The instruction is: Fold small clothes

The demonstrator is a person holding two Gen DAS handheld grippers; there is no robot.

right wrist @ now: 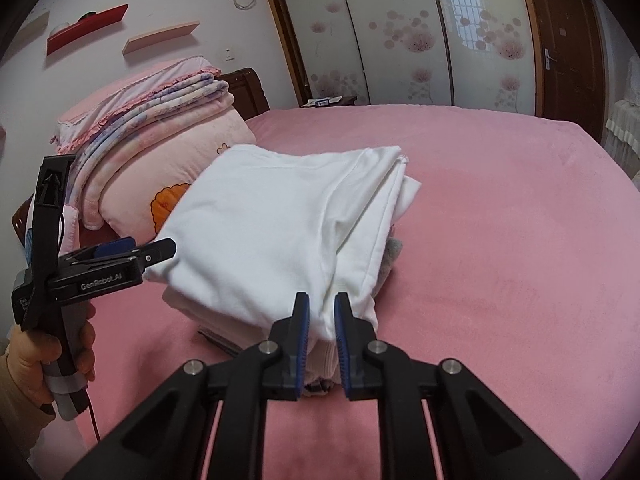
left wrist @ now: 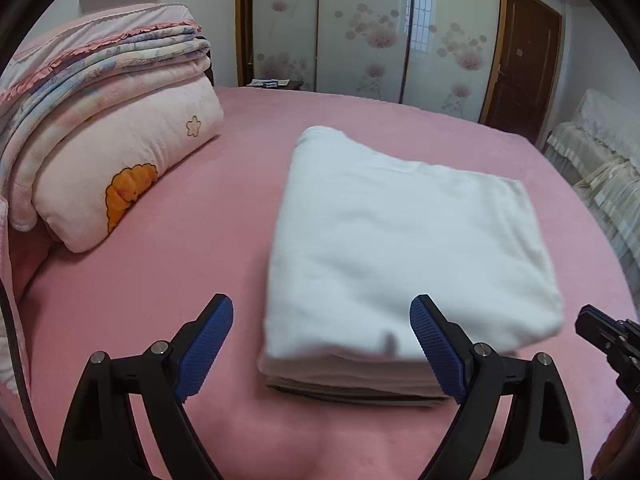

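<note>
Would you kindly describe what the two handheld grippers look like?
Both the left gripper and the right gripper have black angular linkage arms with silver pivot bolts and blue textured pads. Seen from the right wrist, the left gripper's body reads "GenRobot.AI" in white, its handle is grey, and a dark reddish cable trails below.

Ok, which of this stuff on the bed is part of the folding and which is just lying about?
In the job:
- folded white garment
- clothes stacked under it
- right gripper, pinching the white garment's corner
- left gripper, open

Just lying about:
- pink pillow
- folded blankets
- wall shelves
</note>
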